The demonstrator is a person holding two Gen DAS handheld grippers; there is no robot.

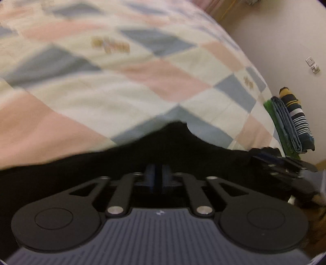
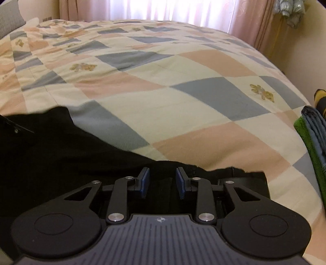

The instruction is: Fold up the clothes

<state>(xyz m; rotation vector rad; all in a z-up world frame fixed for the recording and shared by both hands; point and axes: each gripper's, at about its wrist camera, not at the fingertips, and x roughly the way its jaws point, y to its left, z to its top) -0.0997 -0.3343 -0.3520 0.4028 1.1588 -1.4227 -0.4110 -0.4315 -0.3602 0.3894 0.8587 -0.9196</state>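
Observation:
A black garment (image 1: 142, 155) lies on the near part of a bed with a patchwork quilt (image 1: 122, 85). My left gripper (image 1: 158, 173) is shut, its blue pads pinching the black cloth, which rises in a peak in front of it. In the right wrist view the same black garment (image 2: 61, 155) spreads left and under my right gripper (image 2: 162, 179). The right gripper is open, its blue pads (image 2: 145, 181) apart over the cloth. The right gripper also shows at the right edge of the left wrist view (image 1: 281, 161).
A stack of folded clothes (image 1: 291, 122), green, blue and striped, lies at the bed's right edge; it also shows in the right wrist view (image 2: 313, 130). Curtains (image 2: 163, 10) hang behind the bed. A wall with a socket (image 1: 310, 61) is to the right.

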